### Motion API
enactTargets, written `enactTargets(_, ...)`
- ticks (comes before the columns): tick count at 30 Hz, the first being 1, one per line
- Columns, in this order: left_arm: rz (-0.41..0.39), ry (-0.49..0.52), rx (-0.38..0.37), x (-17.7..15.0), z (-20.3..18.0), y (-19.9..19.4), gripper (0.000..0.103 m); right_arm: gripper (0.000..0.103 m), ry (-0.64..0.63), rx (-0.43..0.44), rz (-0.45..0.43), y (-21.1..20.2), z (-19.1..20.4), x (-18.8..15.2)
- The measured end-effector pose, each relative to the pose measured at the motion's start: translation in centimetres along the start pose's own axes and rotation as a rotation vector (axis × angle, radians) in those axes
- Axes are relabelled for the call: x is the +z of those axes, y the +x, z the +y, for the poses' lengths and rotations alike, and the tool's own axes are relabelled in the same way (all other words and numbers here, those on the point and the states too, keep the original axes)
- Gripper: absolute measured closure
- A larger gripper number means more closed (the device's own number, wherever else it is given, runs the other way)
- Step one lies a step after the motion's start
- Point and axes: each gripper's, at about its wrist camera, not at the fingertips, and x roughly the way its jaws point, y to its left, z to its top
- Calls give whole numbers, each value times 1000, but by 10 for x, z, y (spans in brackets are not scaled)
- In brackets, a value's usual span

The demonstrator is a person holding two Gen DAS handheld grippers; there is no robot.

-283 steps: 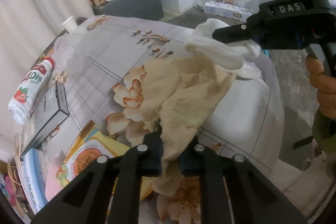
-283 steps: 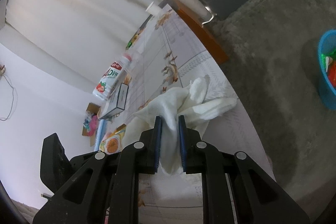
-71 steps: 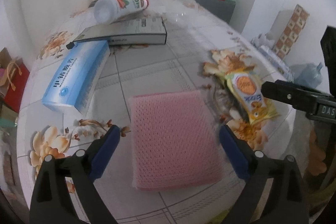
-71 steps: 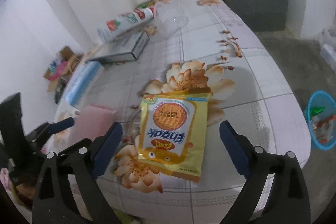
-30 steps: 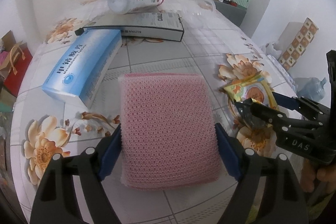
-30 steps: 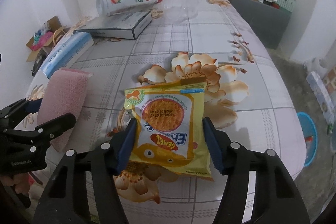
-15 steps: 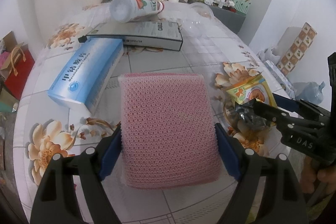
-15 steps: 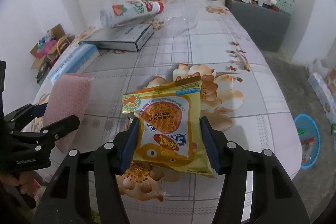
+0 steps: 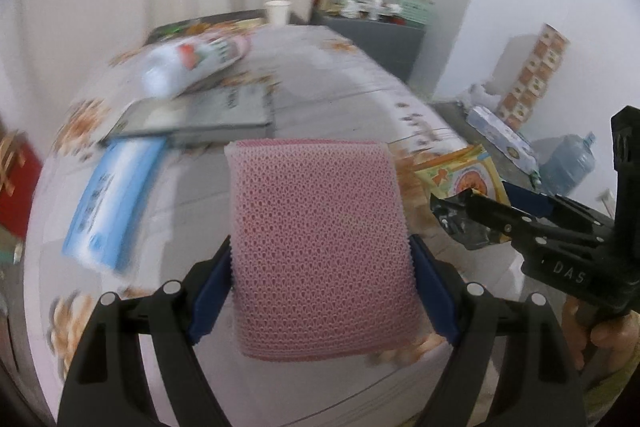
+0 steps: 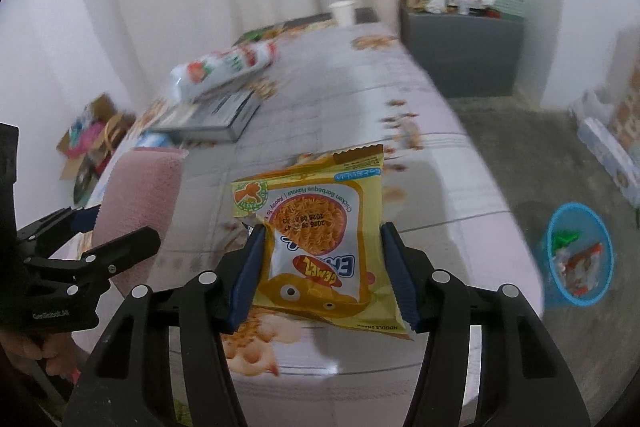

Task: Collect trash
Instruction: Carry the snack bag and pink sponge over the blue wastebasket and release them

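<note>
My left gripper (image 9: 320, 281) is shut on a pink mesh pack (image 9: 320, 247), held by its two sides and raised off the flowered table (image 9: 352, 99). My right gripper (image 10: 322, 271) is shut on a yellow noodle snack packet (image 10: 320, 227), also lifted above the table (image 10: 420, 195). In the left wrist view the right gripper (image 9: 492, 203) shows at the right with the packet (image 9: 460, 179) in its jaws. In the right wrist view the left gripper (image 10: 116, 227) holds the pink pack (image 10: 140, 195) at the left.
On the table lie a blue box (image 9: 112, 199), a dark flat box (image 9: 200, 115), a white strawberry-print bottle (image 9: 192, 63) and a paper cup (image 9: 277, 11). A blue bin (image 10: 578, 255) with rubbish stands on the floor to the right. A grey cabinet (image 10: 460, 51) stands behind.
Both grippers have risen and lifted their loads off the table: the pink pack and the snack packet now hang clear of the cloth. The view has swung and blurred.
</note>
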Motion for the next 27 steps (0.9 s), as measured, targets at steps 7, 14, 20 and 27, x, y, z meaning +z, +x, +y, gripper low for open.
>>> enactTargets(7, 1, 157, -136, 54, -80, 23, 22, 49, 196, -72, -118, -43, -86, 1)
enactTargets(14, 123, 347, -327, 104, -204, 80, 22, 48, 487, -167, -199, -80, -214, -17)
enactTargets(20, 295, 450, -419, 114, -308, 155, 22, 48, 761, -119, -163, -68, -326, -47)
enactTargets(27, 478, 666, -333, 89, -414, 268, 22, 47, 981, -54, -66, -14, -425, -73)
